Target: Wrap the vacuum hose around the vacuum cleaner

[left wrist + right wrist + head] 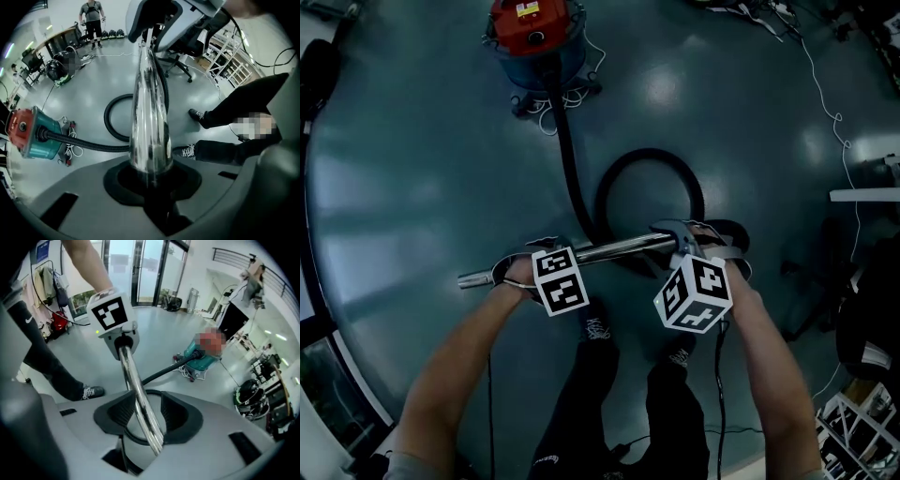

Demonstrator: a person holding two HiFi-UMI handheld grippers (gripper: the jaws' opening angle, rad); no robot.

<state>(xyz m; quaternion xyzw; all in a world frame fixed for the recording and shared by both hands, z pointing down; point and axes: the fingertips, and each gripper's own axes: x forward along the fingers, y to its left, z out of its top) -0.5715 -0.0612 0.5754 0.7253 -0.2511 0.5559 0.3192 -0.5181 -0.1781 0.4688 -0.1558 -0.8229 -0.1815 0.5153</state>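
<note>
Hose work: the red-and-teal canister vacuum cleaner (pixel 534 37) stands well away across the floor, its black flexible hose (pixel 572 178) looped nearer you. Your left tongs (pixel 150 173) and right tongs (pixel 143 420) each pinch the polished chrome wand (pixel 609 249), which looks stiff and probably slippery, so hold it near both ends. The hose should bend easily.

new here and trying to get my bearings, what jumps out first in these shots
The shiny wand, held level across the middle of the head view by the left gripper and the right gripper. Next come the red and teal vacuum on the floor at the top, and its black hose, which lies in a loose loop between it and the wand, not wrapped yet.
</note>
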